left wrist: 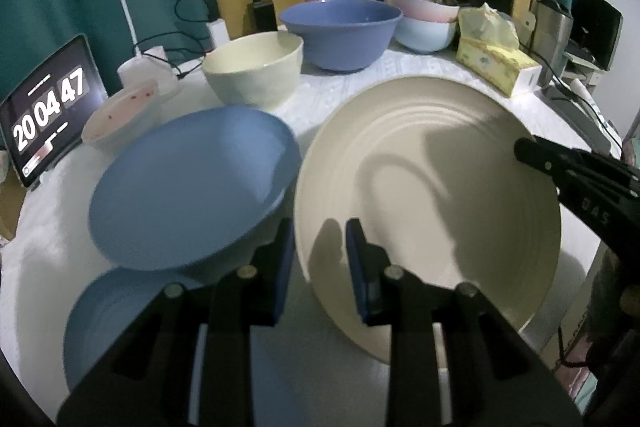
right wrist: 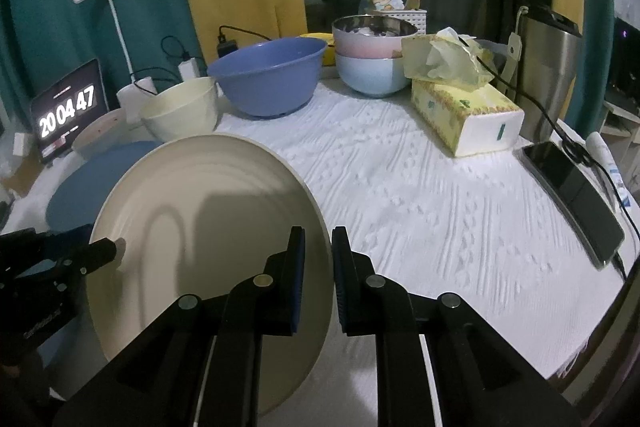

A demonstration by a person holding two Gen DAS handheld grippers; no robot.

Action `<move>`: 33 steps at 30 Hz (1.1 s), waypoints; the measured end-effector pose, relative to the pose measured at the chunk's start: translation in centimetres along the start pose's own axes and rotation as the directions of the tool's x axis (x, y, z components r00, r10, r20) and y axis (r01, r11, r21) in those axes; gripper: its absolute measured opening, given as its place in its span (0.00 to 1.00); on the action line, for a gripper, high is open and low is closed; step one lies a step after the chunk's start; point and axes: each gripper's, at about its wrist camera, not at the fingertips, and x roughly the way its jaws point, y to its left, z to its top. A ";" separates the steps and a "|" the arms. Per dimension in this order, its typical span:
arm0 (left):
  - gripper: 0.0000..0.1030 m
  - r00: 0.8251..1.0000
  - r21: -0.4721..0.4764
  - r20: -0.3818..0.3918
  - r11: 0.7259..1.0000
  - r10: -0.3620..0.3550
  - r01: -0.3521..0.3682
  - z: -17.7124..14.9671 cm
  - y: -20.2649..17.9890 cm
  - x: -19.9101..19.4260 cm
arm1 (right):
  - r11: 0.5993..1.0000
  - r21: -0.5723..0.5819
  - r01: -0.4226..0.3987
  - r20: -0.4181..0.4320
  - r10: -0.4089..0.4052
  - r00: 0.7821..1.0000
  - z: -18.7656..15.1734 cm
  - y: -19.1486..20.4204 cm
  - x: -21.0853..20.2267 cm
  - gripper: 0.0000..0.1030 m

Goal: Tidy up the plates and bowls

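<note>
The cream plate (right wrist: 208, 227) hangs tilted above the white tablecloth (right wrist: 420, 207), gripped at two opposite edges; the right gripper (right wrist: 319, 267) has its jaws drawn narrow on the plate's right rim, the rim passing between the blue pads (right wrist: 298, 279); the left gripper (left wrist: 320, 259) pinches the plate's near-left rim in its own view, one pad (left wrist: 356, 259) lying on the plate's inner face and the other behind the rim; just left of the cream plate a light blue plate (left wrist: 192, 187) sits tilted, and below it a second blue plate (left wrist: 120, 315) lies on the cloth; behind the cream plate stands a cream bowl (left wrist: 256, 67), and beyond that a large blue bowl (left wrist: 340, 27), both showing bare insides; to the right of the blue bowl a pink bowl (right wrist: 372, 41) with a shiny metal inside is nested in a pale blue bowl (right wrist: 368, 75); whether the pink bowl holds anything cannot be told; a yellow tissue box (right wrist: 464, 115) stands to the right of the cream plate.
</note>
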 end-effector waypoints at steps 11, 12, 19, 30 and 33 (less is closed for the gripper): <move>0.26 0.999 -0.009 -0.054 1.000 -0.011 0.011 2.2 -0.6 3.6 | 1.000 -0.002 0.020 -0.007 -0.020 1.000 2.2 -1.3 3.2 0.15; 0.26 0.998 -0.009 -0.060 1.000 -0.011 0.010 2.3 -0.6 3.9 | 1.000 -0.003 0.022 -0.013 -0.022 1.000 2.3 -1.3 3.6 0.15; 0.28 0.996 -0.021 -0.088 1.000 -0.014 0.012 2.8 -0.4 4.9 | 0.999 -0.001 0.039 -0.062 -0.039 0.997 2.4 -1.4 5.5 0.15; 0.30 0.999 -0.025 -0.047 1.000 -0.009 0.008 2.8 0.0 3.2 | 0.997 0.020 0.079 -0.050 -0.078 0.996 3.2 -1.3 4.0 0.24; 0.31 1.000 -0.024 -0.014 1.000 -0.006 0.005 2.8 0.3 1.9 | 0.996 0.019 0.086 -0.033 -0.085 0.996 3.6 -1.1 3.0 0.25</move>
